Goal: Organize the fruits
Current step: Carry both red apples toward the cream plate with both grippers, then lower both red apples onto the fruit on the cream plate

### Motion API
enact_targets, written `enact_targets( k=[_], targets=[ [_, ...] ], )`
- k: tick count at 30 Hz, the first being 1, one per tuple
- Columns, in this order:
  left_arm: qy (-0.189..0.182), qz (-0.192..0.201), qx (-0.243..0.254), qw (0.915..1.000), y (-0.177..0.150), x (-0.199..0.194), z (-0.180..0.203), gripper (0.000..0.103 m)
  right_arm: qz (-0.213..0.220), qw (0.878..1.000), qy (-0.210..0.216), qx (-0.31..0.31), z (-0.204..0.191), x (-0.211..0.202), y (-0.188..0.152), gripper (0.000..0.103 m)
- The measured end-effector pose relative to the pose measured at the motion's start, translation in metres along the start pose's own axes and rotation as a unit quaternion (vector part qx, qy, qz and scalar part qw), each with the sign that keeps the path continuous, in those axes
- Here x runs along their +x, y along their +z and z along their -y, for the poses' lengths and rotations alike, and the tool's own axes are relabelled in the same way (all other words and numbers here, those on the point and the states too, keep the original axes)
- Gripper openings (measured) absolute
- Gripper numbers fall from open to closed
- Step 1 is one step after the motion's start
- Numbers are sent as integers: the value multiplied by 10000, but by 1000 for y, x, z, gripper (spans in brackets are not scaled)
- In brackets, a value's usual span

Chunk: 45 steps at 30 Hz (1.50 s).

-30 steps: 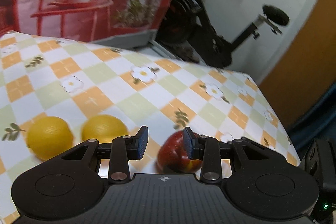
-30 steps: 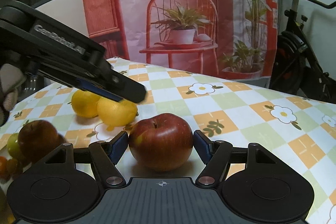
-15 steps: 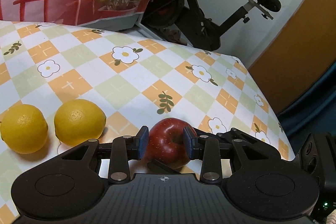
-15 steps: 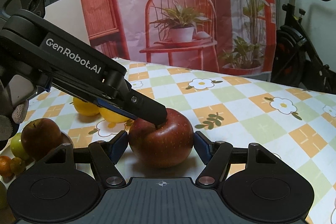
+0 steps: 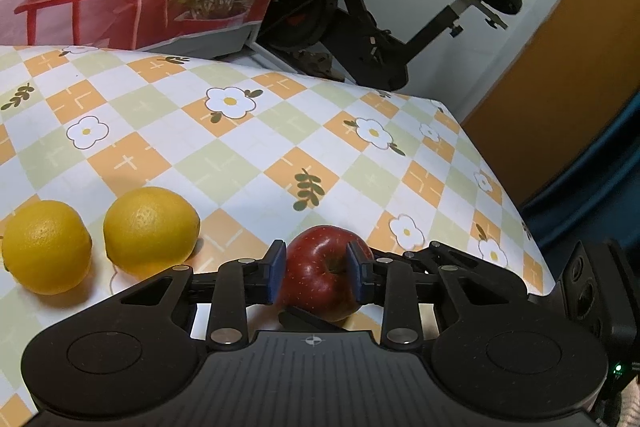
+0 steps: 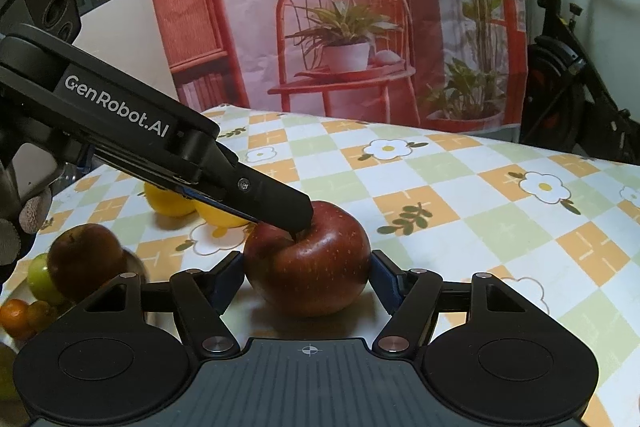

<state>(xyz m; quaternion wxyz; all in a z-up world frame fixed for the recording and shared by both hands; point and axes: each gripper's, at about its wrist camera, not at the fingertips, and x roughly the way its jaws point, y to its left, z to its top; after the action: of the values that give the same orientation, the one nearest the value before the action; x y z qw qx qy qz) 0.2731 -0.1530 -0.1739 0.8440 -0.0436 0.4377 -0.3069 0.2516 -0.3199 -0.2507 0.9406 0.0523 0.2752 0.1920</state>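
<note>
1. Brought the left gripper (image 5: pixel 316 271) onto the top of the red apple (image 5: pixel 320 291) since a second ago; narrowed its jaws just now with the apple between them.
2. Left: clamped on the apple's upper part, one fingertip (image 6: pixel 298 223) in the stem hollow. Right gripper (image 6: pixel 307 279): unchanged, about half apart, pads against the apple's left and right sides. Apple resting on the checked tablecloth (image 5: pixel 240 163).
3. Only from the left wrist: two yellow citrus fruits (image 5: pixel 151 229) seen whole, left of the apple. Only from the right wrist: a dark apple (image 6: pixel 86 255), a green fruit (image 6: pixel 38 281) and small orange fruits (image 6: pixel 14 315) at near left.
</note>
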Motion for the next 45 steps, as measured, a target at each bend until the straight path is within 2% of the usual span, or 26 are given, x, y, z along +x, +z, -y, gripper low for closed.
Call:
enact_targets(
  k=[10,22,33,45],
  targets=[
    [-62,60,162,9998,-14,-44,-2,34,116,9997,223,-17,-31,-26,3,64],
    [8,244,12,9997,-46,-99,-20,34,90,9977,638,-219,-92,-43,6,64],
    [43,132,-93,9999,-72,-115,-35,34,-211,9950,897,-393,-127,-46,-8,64],
    [54,82,-185,9998,-90,-121,-44,34,-363,9937,994,-371,-138,-45,-18,64]
  ],
)
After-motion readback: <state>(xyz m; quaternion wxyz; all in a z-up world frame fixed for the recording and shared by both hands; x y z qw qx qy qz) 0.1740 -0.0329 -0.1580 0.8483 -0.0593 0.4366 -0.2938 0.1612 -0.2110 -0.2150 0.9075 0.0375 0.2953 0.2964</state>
